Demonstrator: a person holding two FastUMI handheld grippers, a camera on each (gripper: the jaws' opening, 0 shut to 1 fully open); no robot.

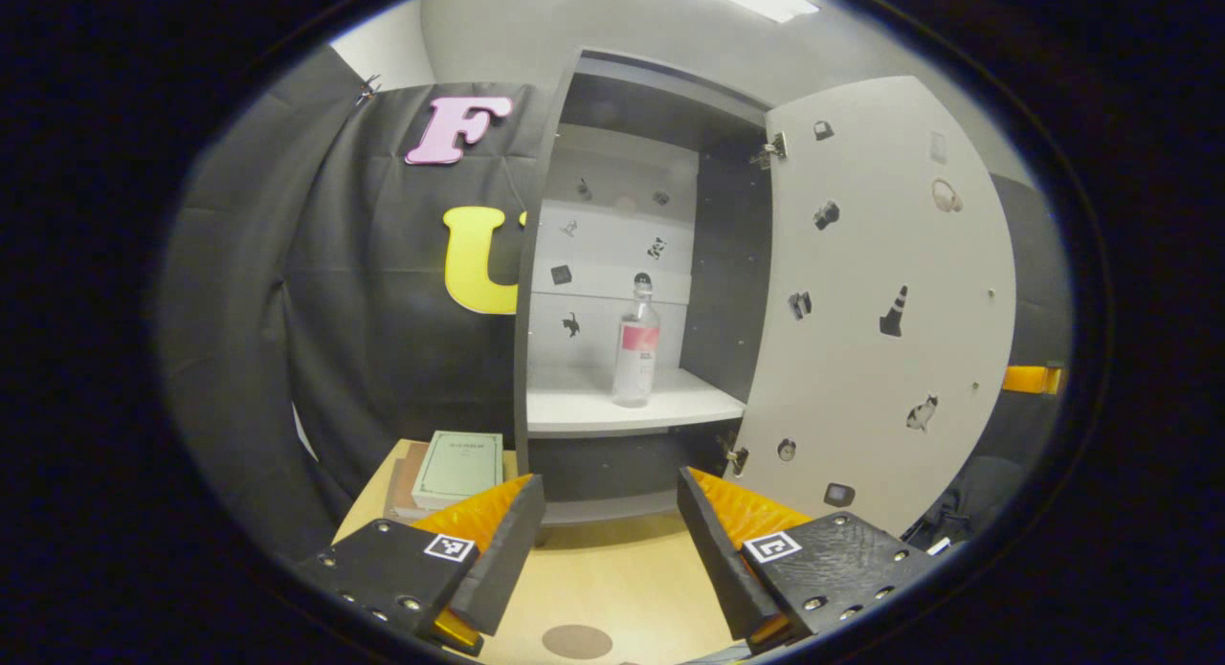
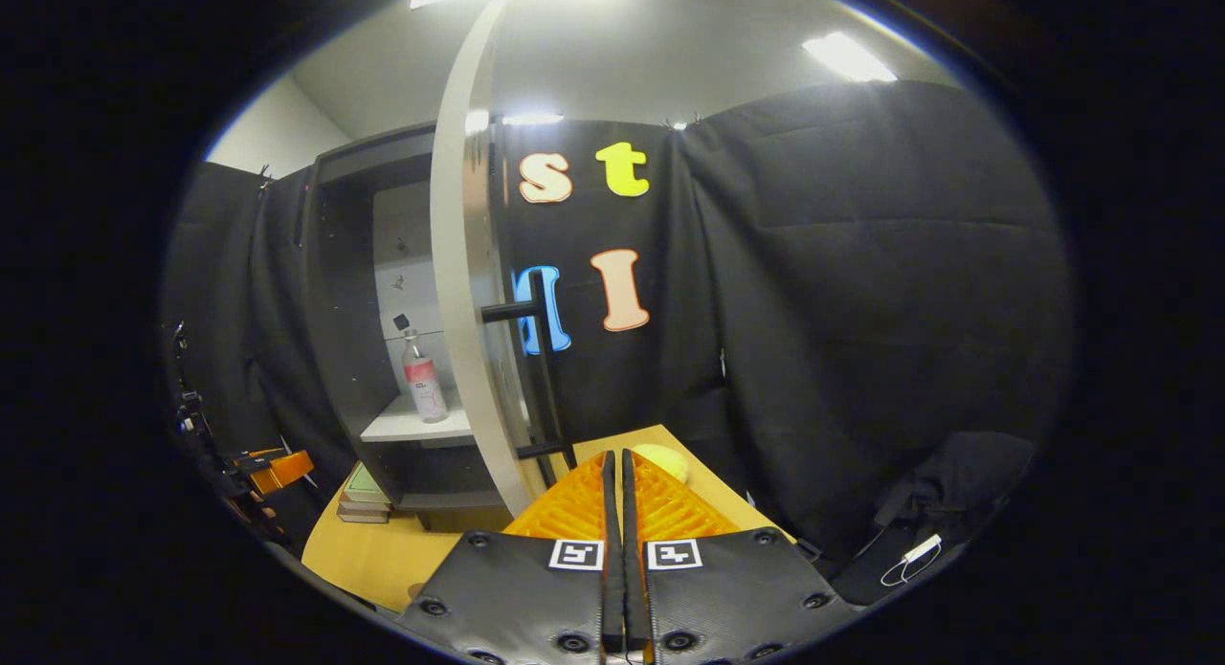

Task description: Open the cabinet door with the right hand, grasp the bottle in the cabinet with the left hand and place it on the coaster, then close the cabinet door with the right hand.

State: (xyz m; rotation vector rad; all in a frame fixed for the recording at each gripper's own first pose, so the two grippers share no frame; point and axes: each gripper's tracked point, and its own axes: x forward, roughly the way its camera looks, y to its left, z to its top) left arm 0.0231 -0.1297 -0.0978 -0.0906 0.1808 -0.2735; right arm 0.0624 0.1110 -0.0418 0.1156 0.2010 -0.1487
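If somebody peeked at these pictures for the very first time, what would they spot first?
Probably the clear bottle standing alone and upright on the pale shelf inside the open cabinet. Next, the big pale cabinet door swung wide to the right, dotted with little stickers. The left tongs gape open toward the bottle.

Cabinet door swung open, bottle on the shelf, coaster on the near table

The cabinet door (image 1: 876, 301), pale with small stickers, stands wide open to the right of the cabinet (image 1: 632, 263); the bottle (image 1: 636, 344), clear with a dark cap and a pink-red label, stands upright on the white shelf, towards its front right; the coaster (image 1: 577, 641), round and brown, lies flat on the wooden table, near and well apart from the bottle.
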